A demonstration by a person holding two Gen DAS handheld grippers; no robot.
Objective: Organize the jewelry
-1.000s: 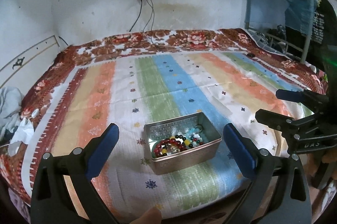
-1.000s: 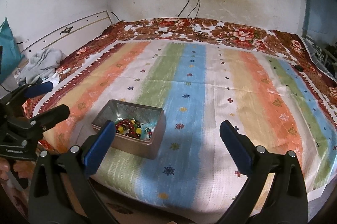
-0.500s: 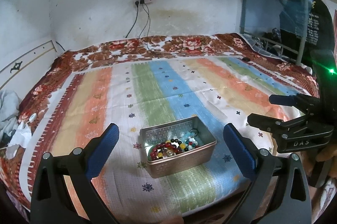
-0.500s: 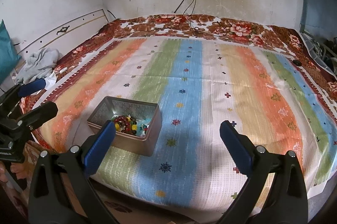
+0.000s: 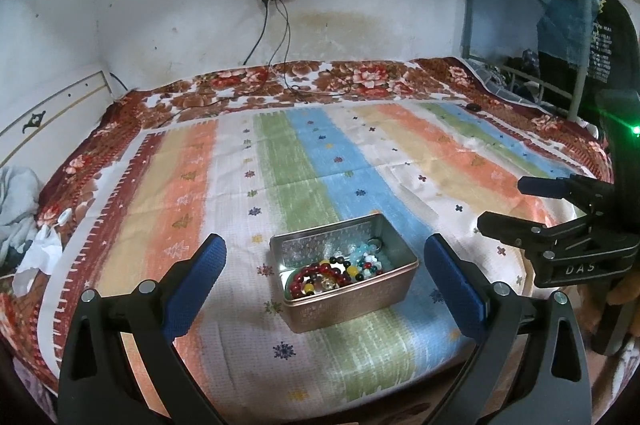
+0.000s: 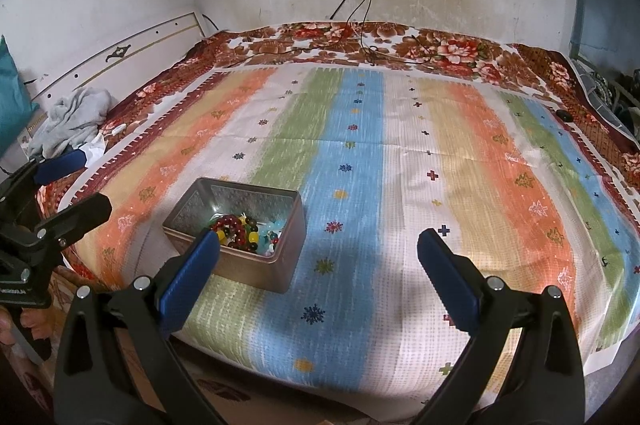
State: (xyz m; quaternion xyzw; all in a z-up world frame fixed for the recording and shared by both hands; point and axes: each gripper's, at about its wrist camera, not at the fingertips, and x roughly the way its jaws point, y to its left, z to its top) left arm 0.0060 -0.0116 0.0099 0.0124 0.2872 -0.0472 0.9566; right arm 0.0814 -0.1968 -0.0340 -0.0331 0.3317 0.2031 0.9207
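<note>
Tin (image 5: 344, 277) lies lengthwise left-to-right, slightly skewed, between the wide-spread, empty left tool (image 5: 326, 265).

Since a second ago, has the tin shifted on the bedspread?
No. The tin sits on the same blue-green stripe boundary of the bedspread; only the cameras moved.

An open metal tin (image 5: 352, 299) is the only obstacle near the bed (image 5: 312, 161) front edge; striped cover beyond lies bare.
</note>
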